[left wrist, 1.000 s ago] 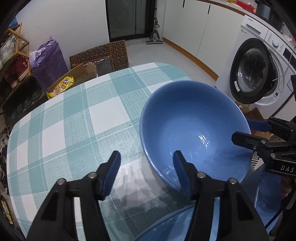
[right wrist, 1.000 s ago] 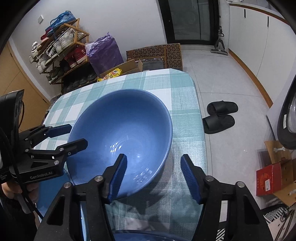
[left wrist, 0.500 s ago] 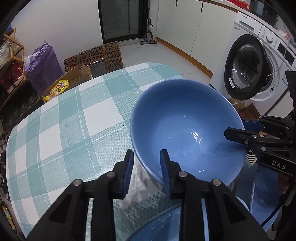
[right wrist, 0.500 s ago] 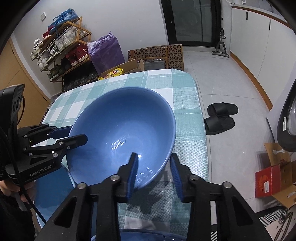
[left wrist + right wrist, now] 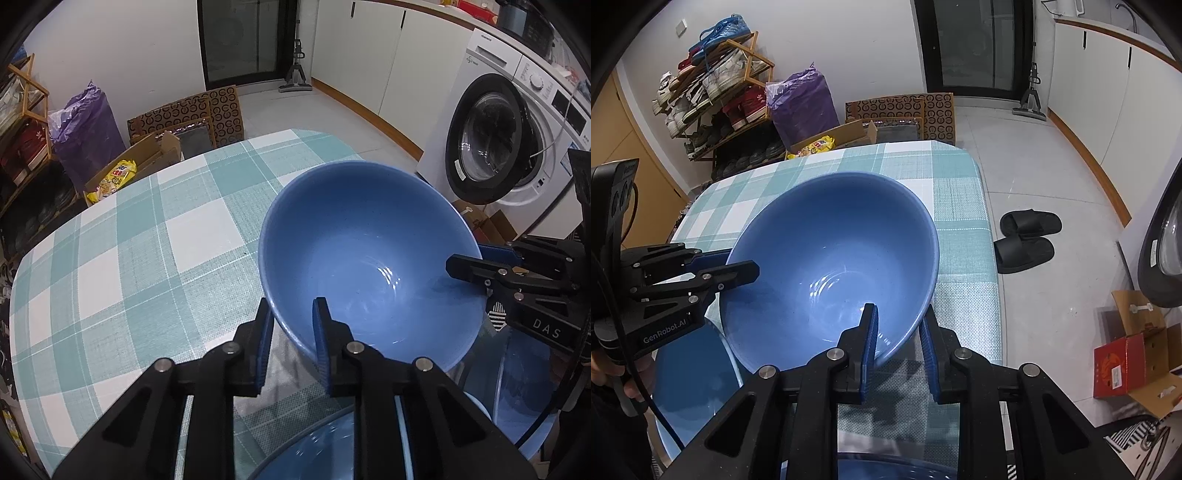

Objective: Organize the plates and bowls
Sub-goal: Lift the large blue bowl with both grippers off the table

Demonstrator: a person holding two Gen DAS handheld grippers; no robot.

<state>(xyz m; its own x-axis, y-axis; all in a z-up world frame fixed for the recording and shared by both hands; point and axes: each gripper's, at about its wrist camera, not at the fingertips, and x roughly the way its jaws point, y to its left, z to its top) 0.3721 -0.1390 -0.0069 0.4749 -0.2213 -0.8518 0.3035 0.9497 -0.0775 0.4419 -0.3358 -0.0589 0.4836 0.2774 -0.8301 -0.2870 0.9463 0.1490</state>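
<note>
Blue bowl (image 5: 365,266) pinched at its rim between my two claws

My left claw (image 5: 290,325) and right claw (image 5: 897,334) are closing on opposite rim edges, holding it tilted above the checked table (image 5: 129,240)

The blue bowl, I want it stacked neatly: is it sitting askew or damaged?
The blue bowl looks intact but sits tilted, its rim clamped on opposite sides by the left gripper and the closing right gripper over the checked tablecloth.
</note>
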